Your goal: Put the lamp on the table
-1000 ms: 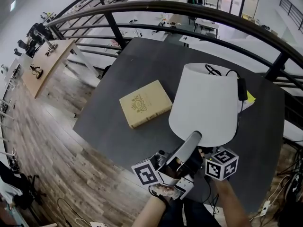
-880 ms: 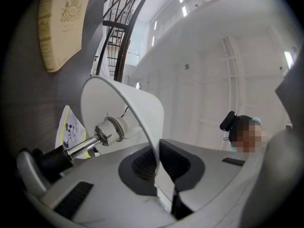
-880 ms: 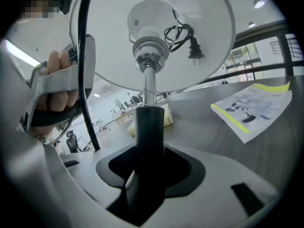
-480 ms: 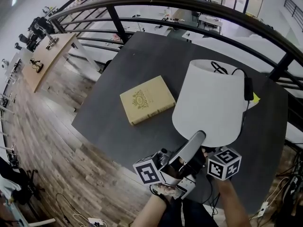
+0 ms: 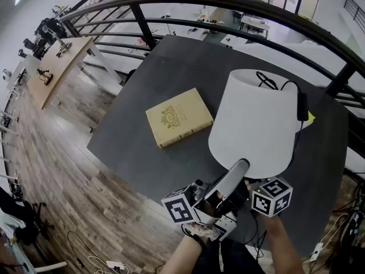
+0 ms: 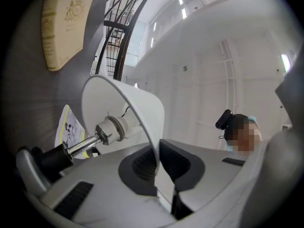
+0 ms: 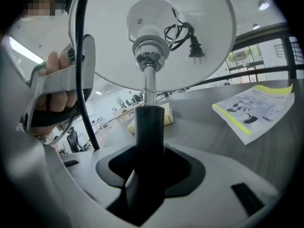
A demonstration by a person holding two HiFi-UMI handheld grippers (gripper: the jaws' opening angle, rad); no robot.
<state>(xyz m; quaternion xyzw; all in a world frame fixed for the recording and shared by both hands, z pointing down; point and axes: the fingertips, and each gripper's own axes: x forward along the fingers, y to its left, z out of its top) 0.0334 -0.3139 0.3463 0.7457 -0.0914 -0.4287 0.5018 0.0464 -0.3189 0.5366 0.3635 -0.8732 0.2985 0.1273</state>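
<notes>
Left gripper (image 6: 156, 163) here: my ribbed dark pads are nearly together, pinching the thin rim of the shade (image 6: 142, 103) between them. It is a smooth white cone, stiff, and open at both ends.

Right gripper (image 7: 149, 170): my jaws stand wide, clamped round the fat, matt black, round stem (image 7: 149, 127). Above it a slim chrome rod (image 7: 150, 82) runs up into a white socket (image 7: 150, 49). One black cord with its plug (image 7: 192, 49) is coiled inside the shade.

So I hold one lamp (image 5: 256, 121) in two grips, tipped over, its shade hanging over the near right part of the table (image 5: 171, 67). From the head view I can't tell whether the shade touches the tabletop.

The table is one dark grey square slab with a faint grain and a matt finish. At its middle lies one book (image 5: 179, 117), flat, a cream hard cover with a gold crest. On its right side lies one thin paper leaflet (image 7: 254, 106), white with a yellow stripe and black drawings, partly under the shade.
</notes>
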